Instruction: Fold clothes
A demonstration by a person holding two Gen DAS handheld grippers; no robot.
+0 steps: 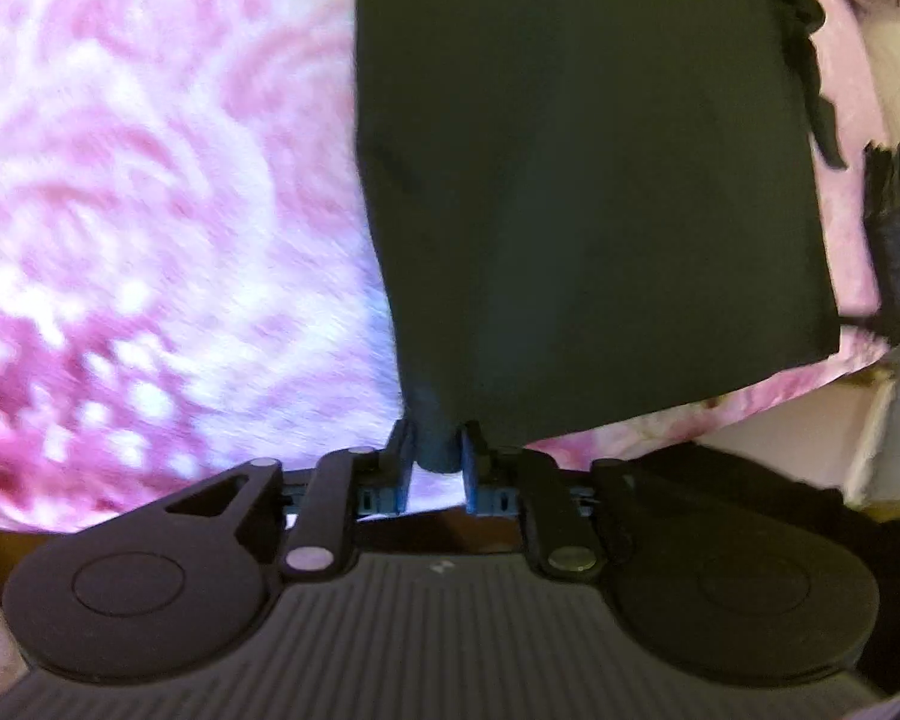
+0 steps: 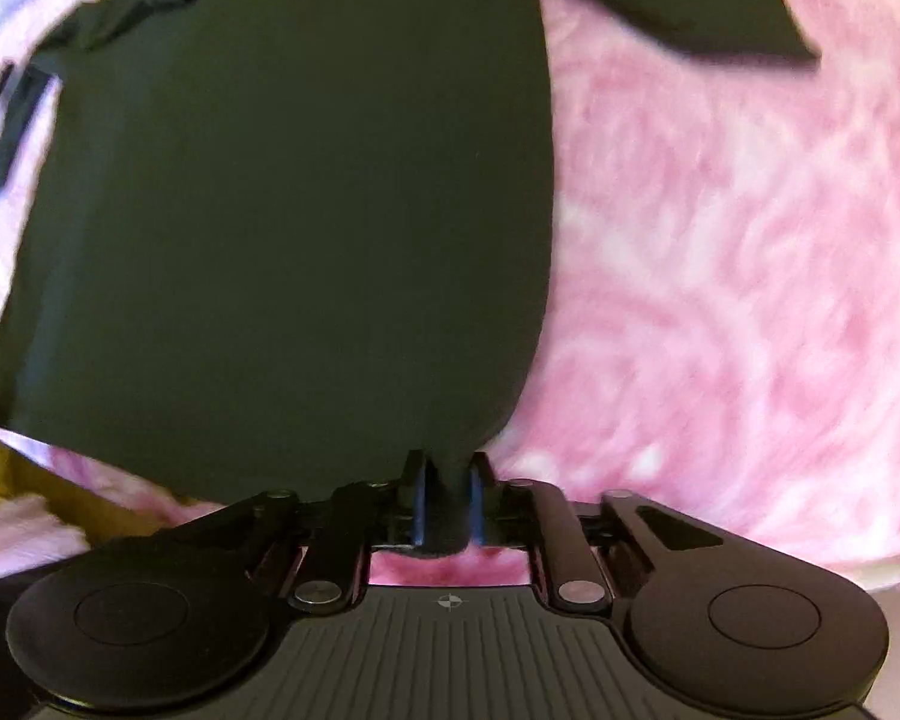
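The dark garment (image 1: 570, 180) is lying spread over a pink-and-white floral blanket (image 1: 150, 210), its long axis running away from both cameras toward the far end of the blanket. Each near corner of it is being pinched. The left gripper (image 1: 437, 462) is showing its jaws clamped on a bunched roll of the cloth at the near left corner, the blue pads (image 1: 405, 468) pressing it from both sides. The right gripper (image 2: 447, 501) is doing the same at the other near corner, its jaws closed on a thick fold of the same fabric.

The cloth is looking matte, smooth and nearly black, with a greenish cast, and flat except where it is gathering into the grips. The blanket is looking plush and fuzzy, with swirled rose patterns blurred by motion.

The left wrist view is showing the garment's straight left edge and a ruffled, crumpled seam along its right side (image 1: 804, 60). The right wrist view is showing what the left does not: a flat, pointed dark strip (image 2: 720, 18) reaching out to the right at the far end, and a narrow strap (image 2: 12, 126) at the left.
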